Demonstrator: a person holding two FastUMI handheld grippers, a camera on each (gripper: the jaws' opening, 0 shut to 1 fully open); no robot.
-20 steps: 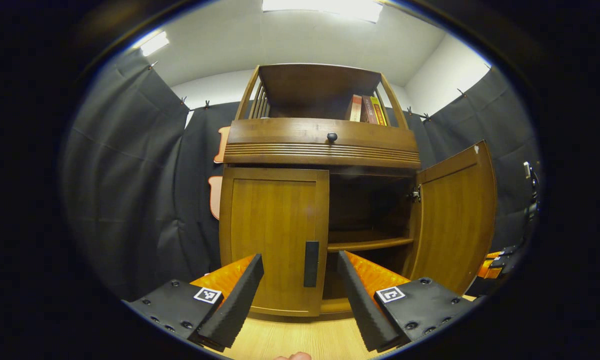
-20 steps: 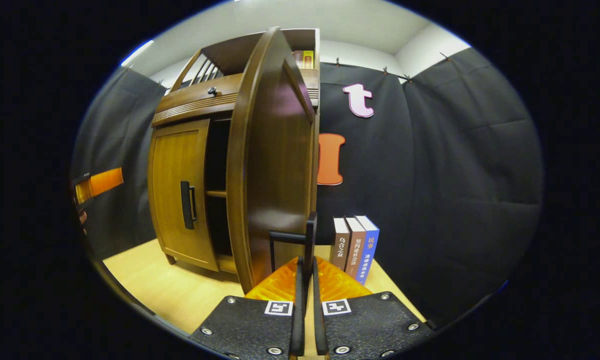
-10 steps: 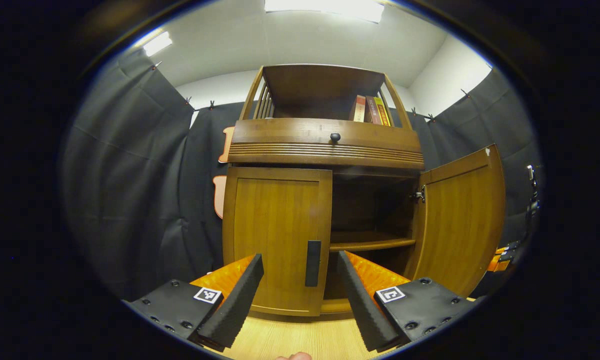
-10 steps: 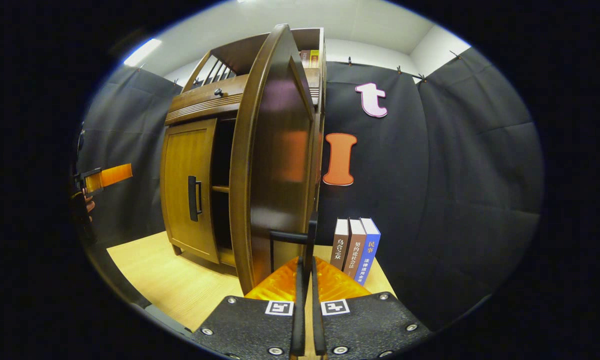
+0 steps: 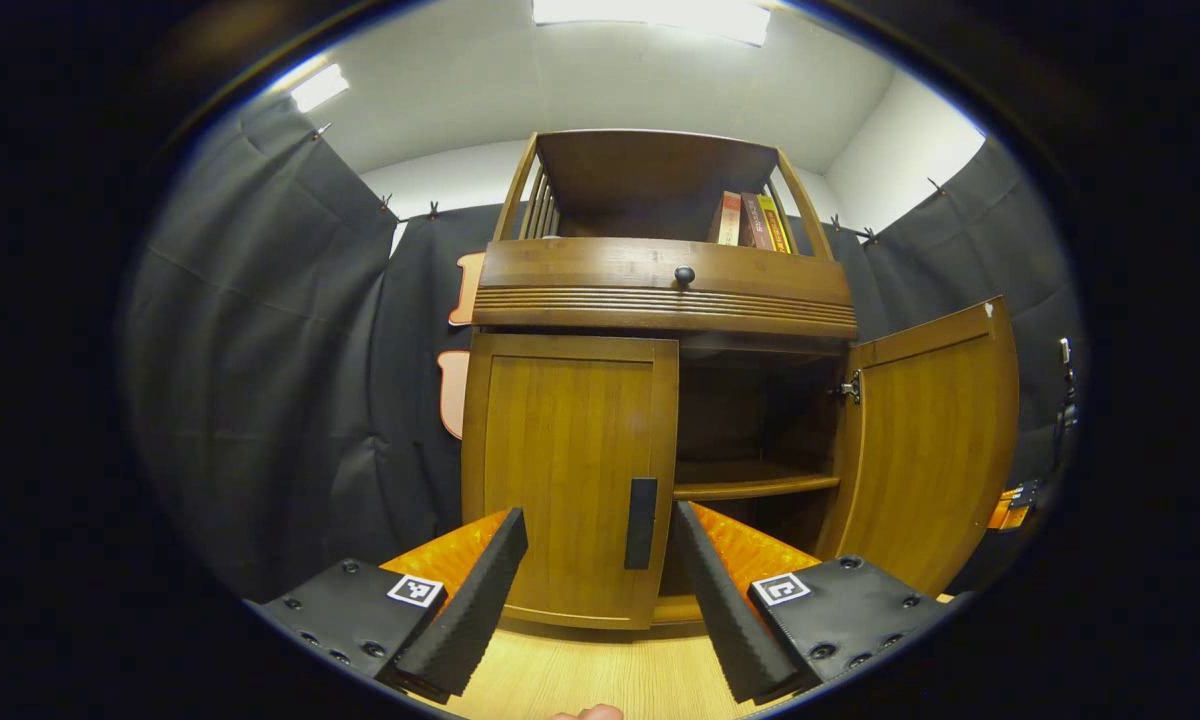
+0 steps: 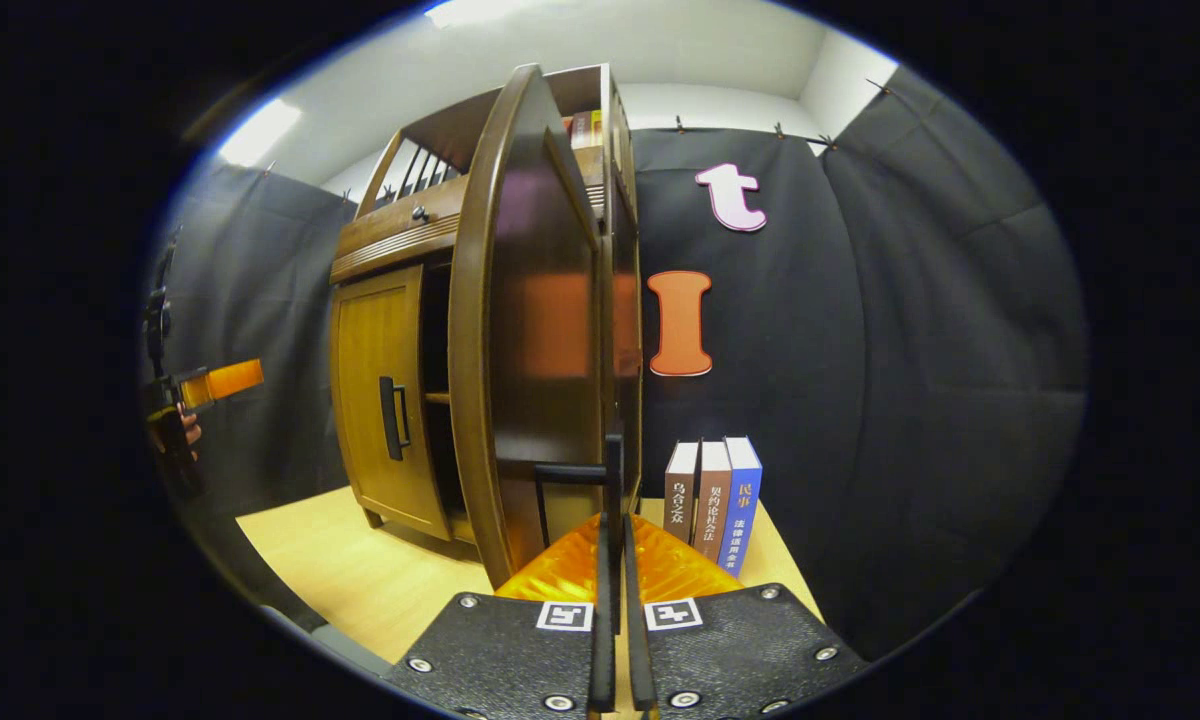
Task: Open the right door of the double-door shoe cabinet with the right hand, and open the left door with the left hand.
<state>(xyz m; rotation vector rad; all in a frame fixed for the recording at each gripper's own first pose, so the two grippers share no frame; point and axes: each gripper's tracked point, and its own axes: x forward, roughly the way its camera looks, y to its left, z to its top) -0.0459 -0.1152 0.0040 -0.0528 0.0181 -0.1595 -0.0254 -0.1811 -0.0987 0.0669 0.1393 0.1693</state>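
While right claw [image 6: 612, 545] clamps right door handle [image 6: 612, 480], left door handle [image 5: 641, 523] lies ahead.

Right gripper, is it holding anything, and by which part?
Yes: the right gripper is shut on the right door, gripping its handle.

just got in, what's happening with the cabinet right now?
A person works a gripper in each hand at a wooden shoe cabinet. The right gripper is shut on the right door's handle, with the right door swung wide open. The left door is shut; the left gripper is open, lined up in front of its handle but not gripping it. Three books stand beside the cabinet.
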